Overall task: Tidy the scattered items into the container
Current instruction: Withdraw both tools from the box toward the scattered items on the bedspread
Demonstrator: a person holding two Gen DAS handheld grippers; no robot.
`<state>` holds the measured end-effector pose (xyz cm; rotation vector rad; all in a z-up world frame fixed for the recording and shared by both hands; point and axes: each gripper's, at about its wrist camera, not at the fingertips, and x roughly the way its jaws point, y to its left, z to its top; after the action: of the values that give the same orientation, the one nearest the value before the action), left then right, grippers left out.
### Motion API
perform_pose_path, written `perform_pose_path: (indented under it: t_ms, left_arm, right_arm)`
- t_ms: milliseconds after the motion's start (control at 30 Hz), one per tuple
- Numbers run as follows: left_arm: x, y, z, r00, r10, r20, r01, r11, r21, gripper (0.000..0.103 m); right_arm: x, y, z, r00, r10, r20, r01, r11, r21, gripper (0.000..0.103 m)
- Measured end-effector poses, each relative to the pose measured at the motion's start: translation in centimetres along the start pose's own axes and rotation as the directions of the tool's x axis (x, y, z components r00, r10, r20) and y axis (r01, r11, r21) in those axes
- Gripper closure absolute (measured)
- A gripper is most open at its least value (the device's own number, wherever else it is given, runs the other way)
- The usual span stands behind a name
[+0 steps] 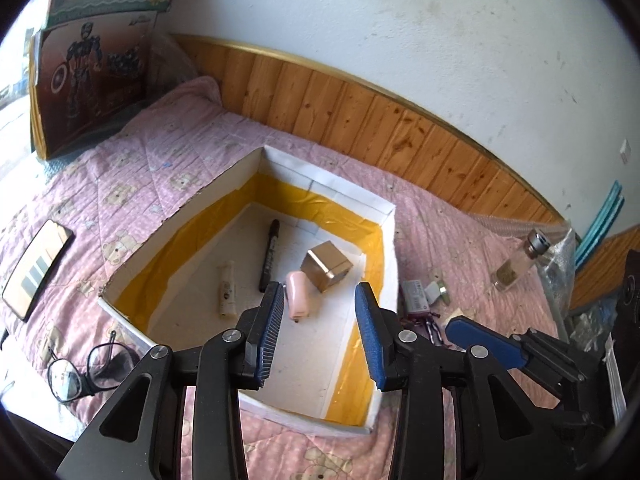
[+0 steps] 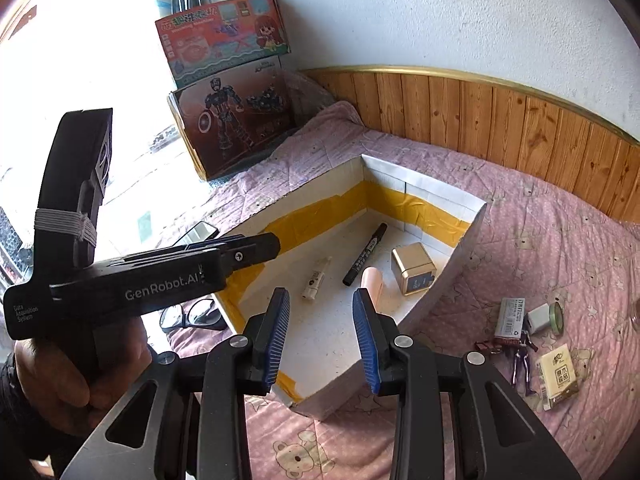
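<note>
A white cardboard box point(image 1: 248, 168) with yellow tape inside sits on the pink quilt; it also shows in the right wrist view point(image 2: 460, 264). In it lie a black marker point(image 1: 269, 254), a small white tube point(image 1: 226, 290), a pink case point(image 1: 298, 294) and a gold cube point(image 1: 326, 266). My left gripper point(image 1: 320, 336) is open and empty above the box's near part. My right gripper point(image 2: 320, 334) is open and empty over the box's near edge. Right of the box lie a battery pack point(image 2: 508, 318), a tape roll point(image 2: 554, 316), purple clips point(image 2: 520, 354) and a tissue packet point(image 2: 558, 374).
Glasses point(image 1: 80, 368) and a phone point(image 1: 36, 270) lie on the quilt left of the box. A glass bottle point(image 1: 516, 262) stands at the right. Toy boxes point(image 2: 236, 120) lean at the bed's far left. A wooden wall panel point(image 1: 360, 120) runs behind.
</note>
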<state>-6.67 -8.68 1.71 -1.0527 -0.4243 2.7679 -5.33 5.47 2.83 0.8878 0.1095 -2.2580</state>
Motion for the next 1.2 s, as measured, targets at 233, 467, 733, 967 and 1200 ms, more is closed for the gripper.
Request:
perform_pose_path:
  t_ms: [233,467,733,967,1200]
  left_arm:
    - [-1.6,-3.9,-1.2,0.994,-0.056,0.094,0.044,0.992,0.122,0.061]
    - [-0.9,-7.8,-3.0,0.983,-0.183,0.025,0.173,0.959,0.227,0.057]
    - [2.9,-10.8,-5.3,0.968,-0.207,-0.142,0.237,0.940,0.244,0.056]
    - [6.7,-12.3,-6.6,0.948,-0.197,-0.250,0.254,0.942,0.220,0.055]
    - [11.0,-13.7,-7.0,0.948,-0.131,-0.291,0.206,0.948,0.242,0.048]
  right_arm:
    - [-3.5,-1.9,-3.6,0.995,-0.030,0.091,0.025,0.998,0.056,0.064]
    - [-4.4,-6.8,-8.1,0.994,-0.071,0.088,0.049,0.971,0.236,0.062]
    - [-4.4,-10.6,-10.1,0.991,-0.123,0.058,0.095,0.933,0.346,0.054]
    - [-3.6,-15.3,-12.3,0.988,-0.156,-0.019,0.146,0.861,0.487,0.053]
    - [-2.8,-19.5,-13.3,0.984,-0.164,-0.070,0.174,0.792,0.586,0.048]
